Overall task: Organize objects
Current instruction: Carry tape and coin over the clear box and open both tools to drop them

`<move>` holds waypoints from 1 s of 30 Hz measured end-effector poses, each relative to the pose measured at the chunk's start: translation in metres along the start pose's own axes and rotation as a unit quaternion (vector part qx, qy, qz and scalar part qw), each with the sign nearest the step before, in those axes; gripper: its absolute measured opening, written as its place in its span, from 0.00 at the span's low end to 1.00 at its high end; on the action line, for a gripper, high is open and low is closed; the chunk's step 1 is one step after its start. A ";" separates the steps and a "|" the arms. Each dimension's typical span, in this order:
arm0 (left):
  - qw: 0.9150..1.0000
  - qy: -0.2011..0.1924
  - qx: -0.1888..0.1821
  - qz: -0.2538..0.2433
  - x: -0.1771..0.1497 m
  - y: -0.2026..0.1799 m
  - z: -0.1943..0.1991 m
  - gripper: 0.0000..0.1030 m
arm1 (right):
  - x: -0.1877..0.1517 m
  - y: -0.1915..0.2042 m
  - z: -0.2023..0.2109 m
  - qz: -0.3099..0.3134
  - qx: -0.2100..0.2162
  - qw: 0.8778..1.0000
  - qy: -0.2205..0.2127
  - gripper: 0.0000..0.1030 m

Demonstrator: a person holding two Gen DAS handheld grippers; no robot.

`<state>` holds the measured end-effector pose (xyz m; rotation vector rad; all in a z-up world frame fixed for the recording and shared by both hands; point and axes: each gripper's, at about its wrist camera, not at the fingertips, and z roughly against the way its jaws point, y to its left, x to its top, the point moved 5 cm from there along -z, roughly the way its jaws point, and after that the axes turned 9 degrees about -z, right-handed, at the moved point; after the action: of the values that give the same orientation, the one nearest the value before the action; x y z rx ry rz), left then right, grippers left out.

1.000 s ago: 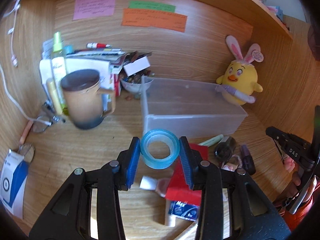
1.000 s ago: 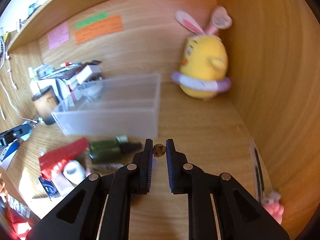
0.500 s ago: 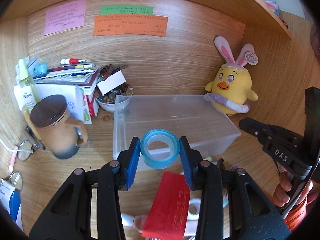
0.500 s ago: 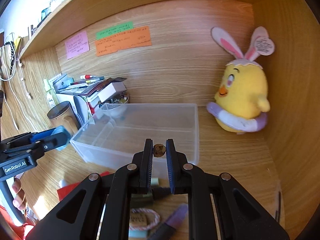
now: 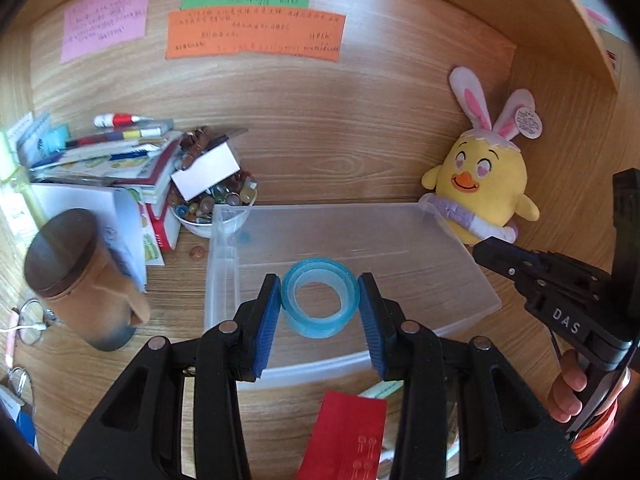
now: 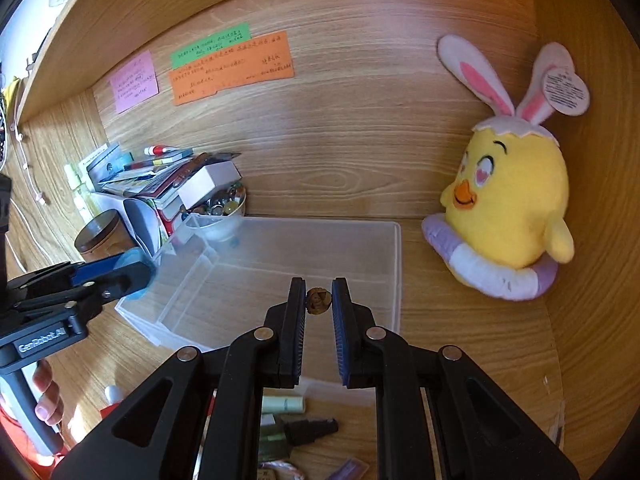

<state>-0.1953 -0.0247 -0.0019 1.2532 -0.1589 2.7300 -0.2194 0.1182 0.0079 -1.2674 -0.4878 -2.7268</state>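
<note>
In the left wrist view, a blue tape roll (image 5: 319,298) is clamped between the fingers of the left gripper (image 5: 319,312), held above the clear plastic bin (image 5: 224,280) on the tabletop (image 5: 168,280).

In the right wrist view, a small brown bead (image 6: 319,300) is pinched by the nearly closed right gripper (image 6: 319,300), over the bin's near side.

Tape roll and small brown bead up over the clear bin

The blue translucent tape roll (image 5: 319,298) stands on edge at centre frame in the left wrist view, hole facing the camera, pinched at both sides. The small brown bead (image 6: 319,300) sits clamped, dead centre in the right wrist view. Behind both lies the clear plastic bin (image 5: 460,256), open-topped, rectangular, empty as far as shows, on the wooden desk (image 5: 100,364).
</note>
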 end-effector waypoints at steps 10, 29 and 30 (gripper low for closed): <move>0.998 0.059 -0.009 -0.015 -0.004 0.000 -0.043 0.38 | -0.002 0.015 -0.038 0.027 0.000 0.999 0.043 0.12; 0.992 0.116 -0.007 -0.054 -0.007 -0.008 -0.087 0.38 | -0.018 0.018 -0.090 0.066 -0.038 0.992 0.105 0.12; 0.992 0.117 -0.007 -0.053 -0.008 -0.007 -0.088 0.38 | -0.019 0.017 -0.091 0.067 -0.042 0.991 0.104 0.12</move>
<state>-0.2545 -0.0050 -0.0646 0.8989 -0.0847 2.7499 -0.2695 0.0716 -0.0570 -0.9777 -0.2614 -2.7486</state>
